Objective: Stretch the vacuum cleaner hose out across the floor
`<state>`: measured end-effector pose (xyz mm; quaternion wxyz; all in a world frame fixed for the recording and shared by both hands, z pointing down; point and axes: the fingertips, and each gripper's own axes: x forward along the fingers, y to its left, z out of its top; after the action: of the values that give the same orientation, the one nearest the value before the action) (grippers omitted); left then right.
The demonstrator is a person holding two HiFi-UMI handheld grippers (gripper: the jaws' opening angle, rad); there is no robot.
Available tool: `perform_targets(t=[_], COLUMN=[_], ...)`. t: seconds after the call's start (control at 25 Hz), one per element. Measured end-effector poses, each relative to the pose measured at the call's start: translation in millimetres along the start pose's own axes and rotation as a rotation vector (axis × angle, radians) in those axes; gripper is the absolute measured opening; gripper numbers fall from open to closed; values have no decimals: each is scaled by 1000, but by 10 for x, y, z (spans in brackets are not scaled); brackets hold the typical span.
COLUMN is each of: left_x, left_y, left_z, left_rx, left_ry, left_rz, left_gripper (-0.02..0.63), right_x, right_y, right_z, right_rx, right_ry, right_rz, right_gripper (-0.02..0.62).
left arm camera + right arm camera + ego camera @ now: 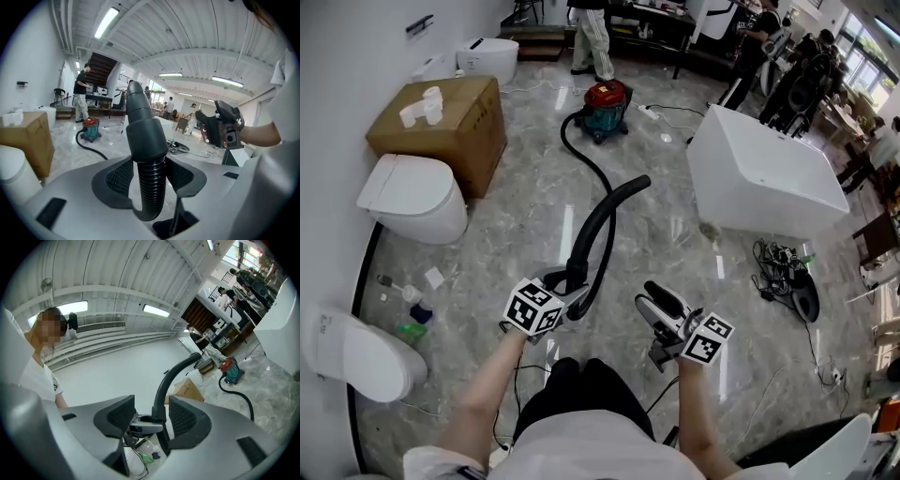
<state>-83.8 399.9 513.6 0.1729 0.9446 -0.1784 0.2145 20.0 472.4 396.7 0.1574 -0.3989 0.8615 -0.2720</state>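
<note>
No words, brand names, numbers or signs can be read in any view. The cardboard box [455,131] at upper left of the head view shows no legible print. The marker cubes [532,307] carry black-and-white square patterns, not letters.

the hose [151,187] is black ribbed plastic, matt; its nozzle [143,123] is smooth dark plastic with a dull sheen. the floor [675,272] is grey veined stone — polished and mirror-glossy. far left, a brown cardboard box [459,131]; beside it a toilet [417,202] — glossy white ceramic.
</note>
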Motion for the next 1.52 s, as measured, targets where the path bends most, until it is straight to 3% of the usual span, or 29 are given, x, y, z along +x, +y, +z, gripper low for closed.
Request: perform_targets(t=[0.16,0.32,0.48,0.64,0.88,1.04,1.08,1.12,1.16,1.24,1.52], left_x=[-162,-376,-664,-790,-770,-733,-736,-740,-737,-705,-566], left_y=[142,402,640,796,735,477,406,332,248,48,-542], left_z=[-203,-276,40,189,150,253,296,341,389,484,848], left_rx=[-5,46,145,153,123,106,95,88,88,95,59], left_ry=[16,-6,-107,-120,-118,-177,-202,-226,-246,-271,-364], left_rz=[109,331,526,602,602,506,488,473,453,392,193], left_gripper=[199,201,200,202,201,192,143,52,14,9,8], right_x=[60,75,97,119,46,13,14,19,29,64,228], right_y=[61,66,68,56,-11,-74,-88,-105,-121,-131,-79], right_z=[-4,25,38,55,87,95,79,55,34,23,42], right_rx=[5,23,25,37,34,-13,-58,-117,-178,-261,-342], right_ry=[-4,-18,-15,-20,-12,-3,10,26,42,57,70], right_rz=[21,38,52,62,58,27,7,-21,-53,-111,-173], right_gripper=[232,232,232,232,232,232,230,215,146,47,15])
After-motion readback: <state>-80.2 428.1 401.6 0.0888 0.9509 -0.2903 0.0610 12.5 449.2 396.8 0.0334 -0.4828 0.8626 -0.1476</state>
